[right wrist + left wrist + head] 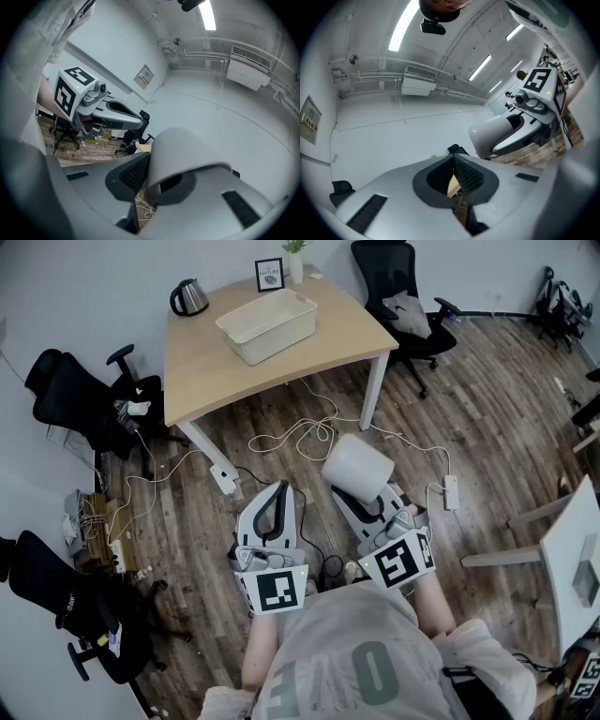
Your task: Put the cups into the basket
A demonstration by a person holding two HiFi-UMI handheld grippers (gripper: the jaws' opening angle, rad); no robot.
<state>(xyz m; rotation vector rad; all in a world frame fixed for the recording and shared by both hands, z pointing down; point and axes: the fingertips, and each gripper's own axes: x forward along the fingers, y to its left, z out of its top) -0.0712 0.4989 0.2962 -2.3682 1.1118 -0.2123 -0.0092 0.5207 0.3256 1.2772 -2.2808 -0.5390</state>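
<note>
Well short of the table (216,367), the head view shows the person standing on the wooden floor (487,399) with both tools held out in front of the body. The right gripper (367,501) carries a pale cup (356,468), its mouth turned back toward the tool. I judge this a carrying hold, pinching the wall so the cup can be lowered into the basket (268,326). That basket waits on the tabletop, well apart from the cup. The left gripper (275,495) is just beside the right one, with nothing in it. A kettle (188,298), a small framed picture (269,274) and a vase (295,263) sit toward the table's far edge. White cables (300,439) loop across the floor between person and table, and black office chairs (80,395) stand around the room.

Left gripper view: its jaws are pressed together at the tips with nothing between them — only a sliver of the table shows through the notch behind the pads. Pale wall and ceiling strip lights fill the rest.

Right gripper view: the jaws are clenched on the cup's wall at the rim — one pad outside, the other side hidden behind the cup. Beyond lies the same bare wall, with an air-conditioning unit (246,70) high up.
</note>
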